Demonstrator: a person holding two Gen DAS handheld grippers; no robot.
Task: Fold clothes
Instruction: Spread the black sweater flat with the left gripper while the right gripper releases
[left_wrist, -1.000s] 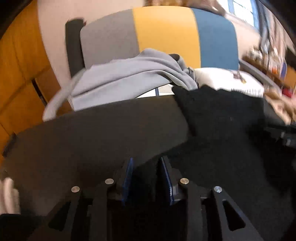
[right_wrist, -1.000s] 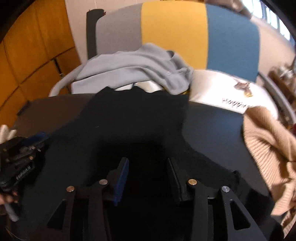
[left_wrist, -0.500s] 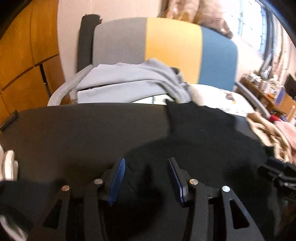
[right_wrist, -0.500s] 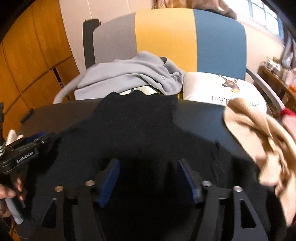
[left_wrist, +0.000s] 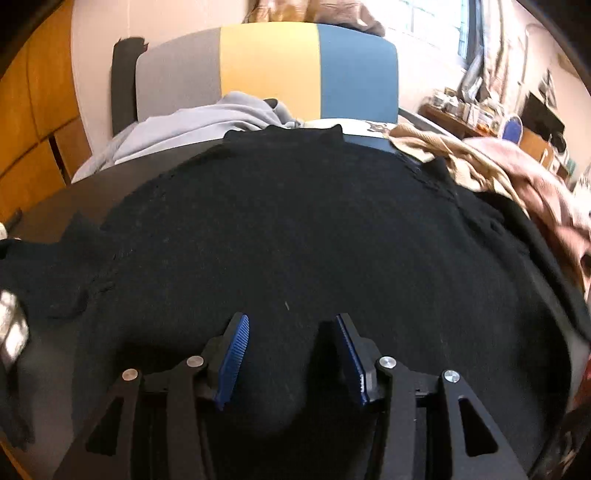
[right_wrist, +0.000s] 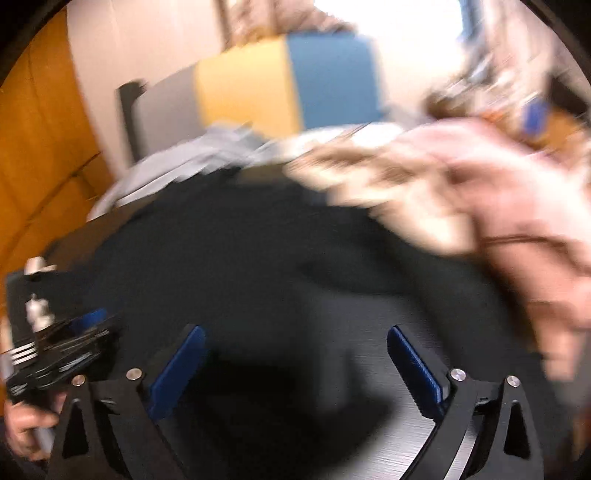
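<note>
A black knit garment (left_wrist: 295, 229) lies spread on the dark table (left_wrist: 110, 184) and fills most of the left wrist view. My left gripper (left_wrist: 292, 334) hovers low over its near edge, jaws apart. A soft hump of the black cloth sits between the blue pads (left_wrist: 236, 350), which do not press on it. The right wrist view is blurred by motion. There my right gripper (right_wrist: 295, 354) stands over the same black garment (right_wrist: 258, 258), its jaws opening very wide with nothing gripped. The left gripper (right_wrist: 62, 354) and a hand (right_wrist: 22, 424) show at that view's left edge.
A grey hoodie (left_wrist: 192, 125) is draped on a chair with a grey, yellow and blue back (left_wrist: 269, 70) behind the table. A beige knit (left_wrist: 443, 155) and a pink garment (left_wrist: 524, 184) are heaped at the table's right. Wooden cabinets (left_wrist: 33, 140) stand at the left.
Both grippers have swept to the right over the black garment, which now sits centred under the left one. Both sets of jaws have widened, the right far more. The beige and pink heap looms closer.
</note>
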